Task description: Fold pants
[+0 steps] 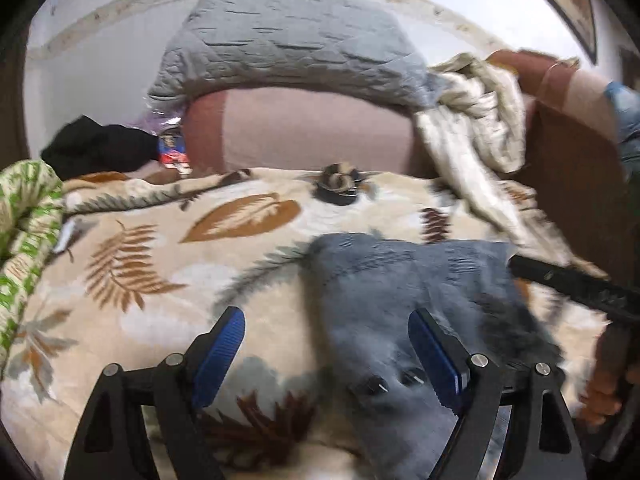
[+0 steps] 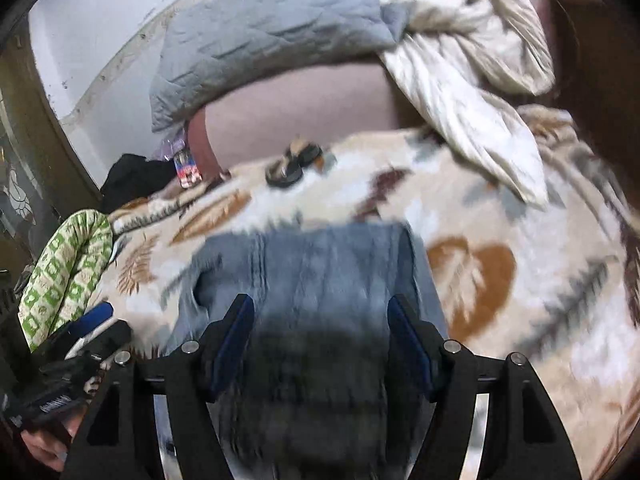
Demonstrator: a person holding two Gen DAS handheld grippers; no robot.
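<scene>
Both grippers, left and right, fingers apart over folded grey-blue denim pants; fold released, next needs smoothing.

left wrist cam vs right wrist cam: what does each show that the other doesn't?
Left wrist only: the framed picture on the wall at top right, and the right gripper's black finger coming in from the right. Right wrist only: the left gripper at lower left, and the dark door frame on the left. Both: the blue jeans on the leaf-print blanket, the grey quilted pillow, the cream bundle, the green-patterned roll, and open jaws holding nothing.
</scene>
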